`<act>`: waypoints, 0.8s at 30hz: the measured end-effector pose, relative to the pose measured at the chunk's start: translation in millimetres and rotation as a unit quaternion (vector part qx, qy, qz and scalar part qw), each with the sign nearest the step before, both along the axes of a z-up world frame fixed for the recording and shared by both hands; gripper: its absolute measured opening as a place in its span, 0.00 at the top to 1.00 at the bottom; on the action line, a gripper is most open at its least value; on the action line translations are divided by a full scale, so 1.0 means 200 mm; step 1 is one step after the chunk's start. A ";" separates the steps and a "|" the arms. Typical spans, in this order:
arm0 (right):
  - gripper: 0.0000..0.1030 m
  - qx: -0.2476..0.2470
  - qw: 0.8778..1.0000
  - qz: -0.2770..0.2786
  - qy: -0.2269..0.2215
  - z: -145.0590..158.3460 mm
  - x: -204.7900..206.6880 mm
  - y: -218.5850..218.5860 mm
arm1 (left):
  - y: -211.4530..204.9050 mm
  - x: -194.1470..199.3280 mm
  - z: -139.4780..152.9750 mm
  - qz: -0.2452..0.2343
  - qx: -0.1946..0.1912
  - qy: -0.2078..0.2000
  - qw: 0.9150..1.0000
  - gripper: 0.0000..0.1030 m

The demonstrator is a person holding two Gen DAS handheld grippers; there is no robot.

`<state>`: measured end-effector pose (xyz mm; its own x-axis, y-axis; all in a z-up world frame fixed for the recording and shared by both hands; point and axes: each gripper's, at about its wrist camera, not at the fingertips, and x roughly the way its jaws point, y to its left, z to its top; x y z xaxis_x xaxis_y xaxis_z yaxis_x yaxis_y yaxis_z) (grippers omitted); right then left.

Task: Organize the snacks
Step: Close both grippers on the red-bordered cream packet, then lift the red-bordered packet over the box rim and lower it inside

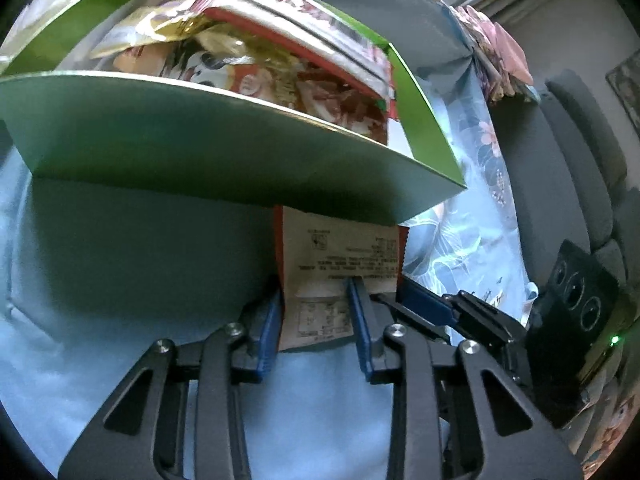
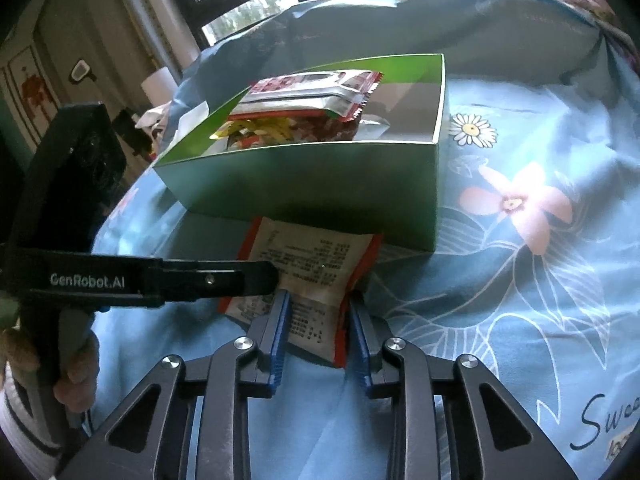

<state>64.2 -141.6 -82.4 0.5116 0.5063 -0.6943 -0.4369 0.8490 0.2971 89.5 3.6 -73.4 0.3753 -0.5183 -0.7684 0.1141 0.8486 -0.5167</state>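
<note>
My left hand-held gripper [image 1: 314, 320] and right hand-held gripper [image 2: 320, 328] both clamp one flat red-edged snack packet [image 2: 316, 276] lying before the green cardboard box [image 2: 304, 184] of snacks.

the supporting surface is covered by a light blue cloth [image 2: 520, 128] printed with white daisies, pink flowers and white leaf outlines; dark script shows near its right edge. a green box [image 2: 320, 184], open at the top and filled with snack packets, rests directly on the cloth. a snack packet [image 2: 316, 268] with a red border and printed white back lies flat on the cloth, touching the box's near wall.
</note>
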 end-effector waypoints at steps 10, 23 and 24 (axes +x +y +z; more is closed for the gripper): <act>0.72 0.009 0.999 0.014 -0.028 0.07 -0.06 0.06 | 0.02 -0.08 0.12 0.009 0.014 -0.040 0.999 0.70; 0.72 0.014 0.997 0.011 -0.078 0.21 -0.11 0.13 | 0.03 -0.12 0.25 0.020 0.036 -0.098 0.994 0.69; 0.72 0.014 0.997 0.010 -0.081 0.22 -0.12 0.13 | 0.03 -0.12 0.26 0.020 0.037 -0.102 0.994 0.69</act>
